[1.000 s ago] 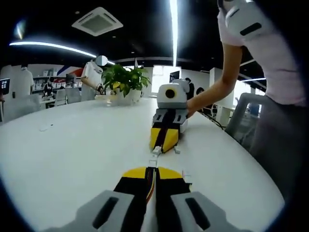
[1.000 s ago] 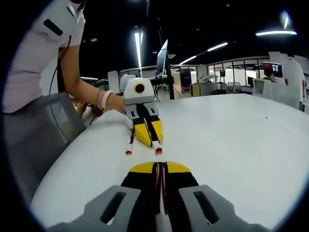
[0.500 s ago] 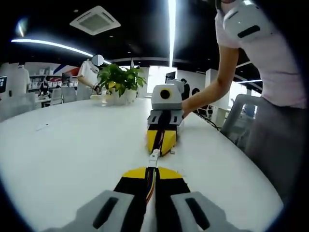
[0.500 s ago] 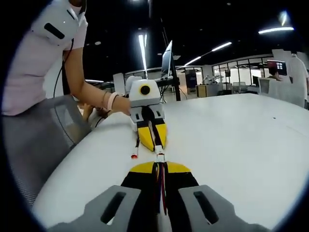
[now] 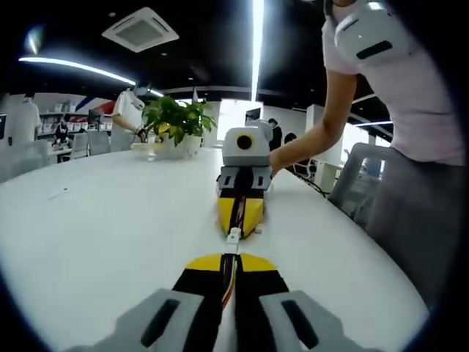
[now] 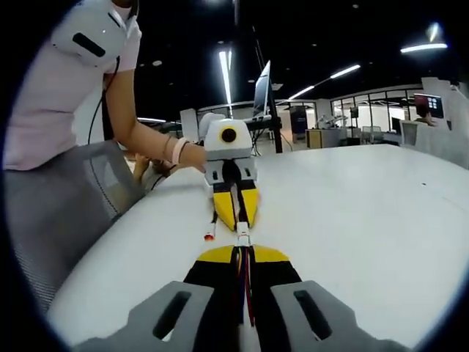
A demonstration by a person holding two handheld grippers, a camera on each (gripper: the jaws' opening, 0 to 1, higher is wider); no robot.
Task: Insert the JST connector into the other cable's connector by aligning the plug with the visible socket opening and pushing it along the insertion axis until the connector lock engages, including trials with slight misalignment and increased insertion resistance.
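White table (image 5: 88,235) spreads out under and ahead of both tools, wide and curved at its edge. Person in a pale shirt (image 5: 410,95) stands off to the right of the left gripper's line, forearm reaching in behind the opposing tool; a grey mesh chair (image 6: 80,198) sits between that person and the table edge, left of the right gripper's line. Potted plant (image 5: 176,121) far ahead and left of the left gripper. Left gripper (image 5: 229,273): jaws closed together on a cable (image 5: 229,275) with coloured wires running up between them, its white connector (image 5: 233,236) poking out just past the yellow tips. Right gripper (image 6: 244,275): jaws likewise closed on the other cable (image 6: 245,282), red and dark wires between them, a small white connector end (image 6: 241,238) just beyond the tips. The two tools face each other nose to nose, yellow tips near one another, the connectors meeting in the narrow space between; whether fully seated or only touching, cannot tell. A loose red-tipped lead end (image 6: 209,236) lies on the table just left of the right gripper's tips.
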